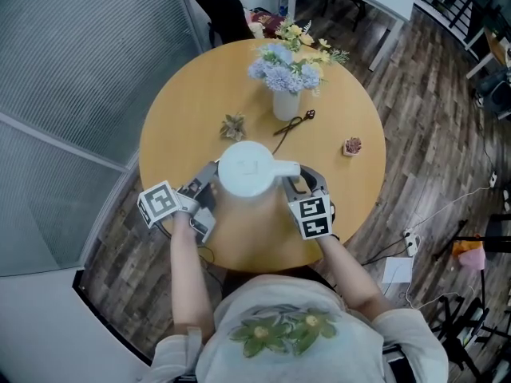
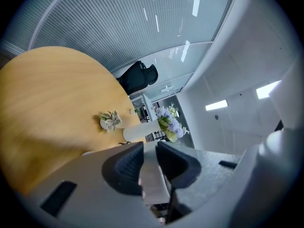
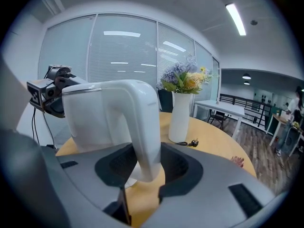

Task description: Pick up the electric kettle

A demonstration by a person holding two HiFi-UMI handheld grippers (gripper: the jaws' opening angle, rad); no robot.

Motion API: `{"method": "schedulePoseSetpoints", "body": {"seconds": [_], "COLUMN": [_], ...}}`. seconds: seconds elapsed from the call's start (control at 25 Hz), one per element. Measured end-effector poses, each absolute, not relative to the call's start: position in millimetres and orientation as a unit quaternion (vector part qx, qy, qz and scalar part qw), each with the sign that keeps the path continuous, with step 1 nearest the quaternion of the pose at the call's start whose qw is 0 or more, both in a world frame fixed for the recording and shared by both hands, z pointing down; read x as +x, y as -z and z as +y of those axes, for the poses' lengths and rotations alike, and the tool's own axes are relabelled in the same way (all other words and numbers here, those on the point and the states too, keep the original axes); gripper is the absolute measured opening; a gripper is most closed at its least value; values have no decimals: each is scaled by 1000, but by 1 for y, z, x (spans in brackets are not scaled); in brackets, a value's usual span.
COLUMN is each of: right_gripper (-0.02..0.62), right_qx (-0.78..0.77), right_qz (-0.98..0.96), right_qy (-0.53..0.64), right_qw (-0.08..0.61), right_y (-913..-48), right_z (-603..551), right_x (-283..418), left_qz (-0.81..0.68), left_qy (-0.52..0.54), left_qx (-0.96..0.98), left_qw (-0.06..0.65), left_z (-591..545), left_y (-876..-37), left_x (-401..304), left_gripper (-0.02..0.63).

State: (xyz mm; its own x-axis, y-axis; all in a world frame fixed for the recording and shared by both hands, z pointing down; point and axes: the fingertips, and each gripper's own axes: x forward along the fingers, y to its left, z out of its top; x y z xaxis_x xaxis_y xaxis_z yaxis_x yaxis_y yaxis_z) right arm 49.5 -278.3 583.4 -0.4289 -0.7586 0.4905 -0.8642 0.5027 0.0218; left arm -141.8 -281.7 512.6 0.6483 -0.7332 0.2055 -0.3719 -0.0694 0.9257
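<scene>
**A:** Nearest first. What had the right gripper [image 3: 148,164] got?

**B:** Its jaws stood fairly wide but closed on the handle [image 3: 142,127] of the electric kettle [image 1: 243,167], with a pad against each side low on the handle.

**A:** And the left gripper [image 2: 151,163]?

**B:** Jaws about half closed, pinching a pale flat piece between the pads. It sat at the kettle's upper edge opposite the handle. I judged the piece to be the spout or rim, though its own view did not settle that.

**A:** Where was the kettle?

**B:** Between the two grippers, over the near edge of the round table [image 1: 184,110], upright with the handle toward the person's right.

**A:** Was it lifted?

**B:** Could not tell. The right gripper's body hid the kettle's underside, so no view showed a gap or contact with the tabletop.

**A:** Progress, then?

**B:** Reach and grasp looked done. As a judgement, a clear raise off the table was still to be confirmed.

**A:** What lay beyond?

**B:** A small plant [image 1: 234,126] and a loose cord with plug [image 1: 294,122] lay past the kettle. The flower vase [image 1: 286,104] stood farther back, well apart from it.
</scene>
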Motion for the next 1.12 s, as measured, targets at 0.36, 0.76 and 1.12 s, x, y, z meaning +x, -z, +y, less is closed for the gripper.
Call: {"method": "schedulePoseSetpoints", "body": {"seconds": [0.36, 0.76, 1.12], "right_gripper": [163, 163, 164], "right_qx": [472, 468, 469], "right_qz": [-834, -835, -841], "right_qy": [-134, -139, -121], "right_qw": [252, 253, 243], "right_y": [-584, -576, -549], "right_z": [-284, -285, -295], "right_x": [48, 48, 44], "left_qz": [-440, -453, -448], "left_qy": [144, 151, 171], "left_qx": [708, 706, 718], "left_qw": [534, 523, 505], "left_z": [-286, -286, -290], "left_y": [-512, -502, -475], "left_x": [-148, -150, -153], "left_gripper": [75, 70, 67]}}
